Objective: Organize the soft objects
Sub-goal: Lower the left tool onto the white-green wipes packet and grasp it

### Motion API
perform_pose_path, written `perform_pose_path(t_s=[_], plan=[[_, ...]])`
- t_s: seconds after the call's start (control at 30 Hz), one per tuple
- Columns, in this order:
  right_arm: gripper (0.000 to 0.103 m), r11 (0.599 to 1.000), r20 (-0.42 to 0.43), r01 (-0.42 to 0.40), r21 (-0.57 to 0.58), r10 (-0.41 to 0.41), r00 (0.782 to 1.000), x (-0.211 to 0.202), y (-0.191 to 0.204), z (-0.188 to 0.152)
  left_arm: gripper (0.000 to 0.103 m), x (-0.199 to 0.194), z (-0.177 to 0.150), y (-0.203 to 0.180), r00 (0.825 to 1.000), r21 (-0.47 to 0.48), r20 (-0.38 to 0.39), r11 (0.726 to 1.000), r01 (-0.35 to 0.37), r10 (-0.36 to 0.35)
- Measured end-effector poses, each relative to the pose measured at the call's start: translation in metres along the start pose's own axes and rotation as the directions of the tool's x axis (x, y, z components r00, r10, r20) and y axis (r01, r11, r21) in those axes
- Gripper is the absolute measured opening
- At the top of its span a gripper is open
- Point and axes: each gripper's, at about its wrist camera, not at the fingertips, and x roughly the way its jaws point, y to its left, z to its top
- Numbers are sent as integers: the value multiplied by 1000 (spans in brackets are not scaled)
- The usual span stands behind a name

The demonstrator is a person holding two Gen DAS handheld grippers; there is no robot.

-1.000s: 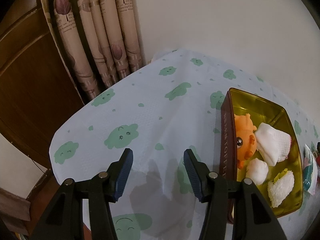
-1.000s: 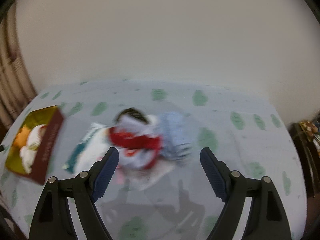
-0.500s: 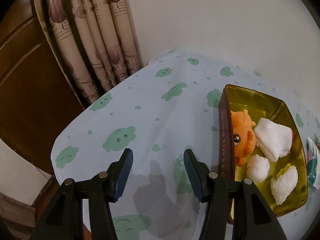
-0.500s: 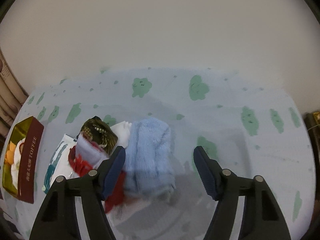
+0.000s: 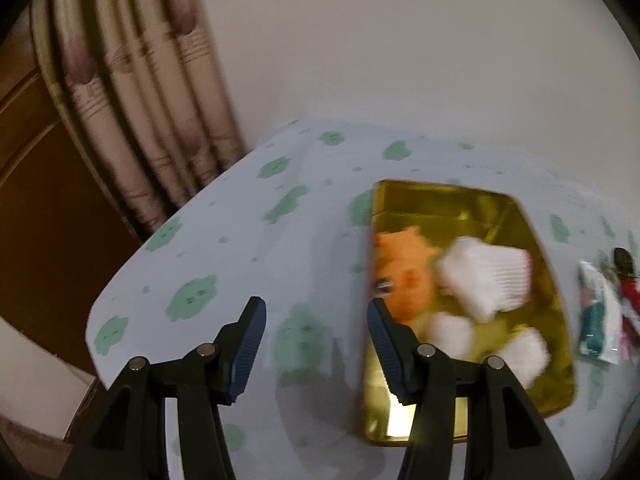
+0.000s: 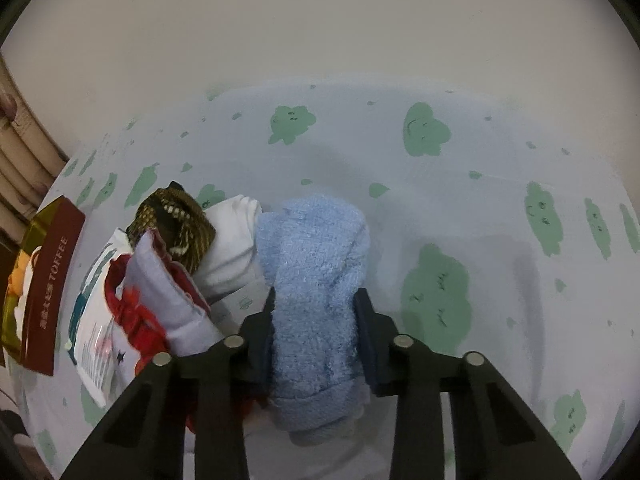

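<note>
In the right wrist view my right gripper [image 6: 314, 312] is closing on a rolled light-blue towel [image 6: 316, 264], its pads pressing both sides of the roll. Beside the towel lie a white cloth [image 6: 232, 248], a brown patterned cloth [image 6: 176, 220] and a grey-and-red cloth [image 6: 160, 296]. In the left wrist view my left gripper [image 5: 316, 320] hangs open above the tablecloth, nothing between its fingers. Just to its right stands a gold tin [image 5: 552, 280] holding an orange plush toy [image 5: 404, 268] and white soft items [image 5: 484, 280]. The tin [image 6: 52, 280] also shows at the right view's left edge.
A flat printed packet [image 6: 94, 344] lies under the cloths; it also shows right of the tin as a packet [image 5: 596, 316]. The table wears a pale cloth with green shapes [image 6: 436, 292]. Curtains [image 5: 132, 112] and a wooden panel [image 5: 36, 184] stand at the left, a wall behind.
My right gripper came down over the blue towel and its jaws closed from wide apart onto the roll. The left gripper drifted toward the tin, still open; its view is now blurred.
</note>
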Motion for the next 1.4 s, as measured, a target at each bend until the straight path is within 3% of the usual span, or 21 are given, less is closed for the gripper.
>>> perform_pose_path(t_s=[0.27, 0.43, 0.57, 0.63, 0.7, 0.77, 0.87, 0.97, 1.07, 1.13, 1.3, 1.4], plan=[[28, 997, 68, 76, -4, -76, 995, -33, -19, -36, 54, -15, 8, -80, 983, 109, -11, 977, 182, -182], [28, 976, 95, 217, -26, -214, 972, -52, -32, -65, 54, -17, 3, -132, 957, 174, -66, 941, 291, -284], [28, 975, 88, 220, -11, -218, 972, -52, -39, -81, 54, -21, -1, -170, 938, 238, -108, 907, 347, -330], [32, 979, 99, 204, 19, -205, 974, -51, -42, -84, 58, -24, -3, -192, 921, 270, -145, 881, 388, -362], [34, 980, 106, 190, 50, -195, 975, -49, -43, -85, 70, -23, -5, -215, 887, 292, -215, 840, 457, -408], [35, 980, 113, 188, 59, -194, 974, -47, -43, -87, 70, -19, -5, -233, 863, 307, -263, 811, 498, -431], [36, 981, 122, 186, 58, -192, 974, -47, -42, -89, 70, -17, -7, -264, 852, 358, -299, 777, 518, -431], [37, 983, 124, 172, 69, -180, 976, -49, -44, -91, 70, -8, -8, -282, 832, 356, -345, 759, 545, -435], [37, 984, 123, 164, 74, -173, 977, -47, -45, -90, 70, 4, -12, -297, 816, 345, -392, 754, 558, -425], [38, 983, 123, 167, 73, -175, 977, -46, -45, -90, 70, 12, -13, -304, 830, 361, -392, 763, 536, -397], [39, 983, 120, 172, 66, -179, 976, -45, -44, -90, 70, 30, -7, -312, 845, 360, -394, 785, 505, -363], [40, 984, 120, 162, 72, -170, 978, -44, -45, -89, 72, 39, -3, -314, 835, 341, -408, 786, 515, -370]])
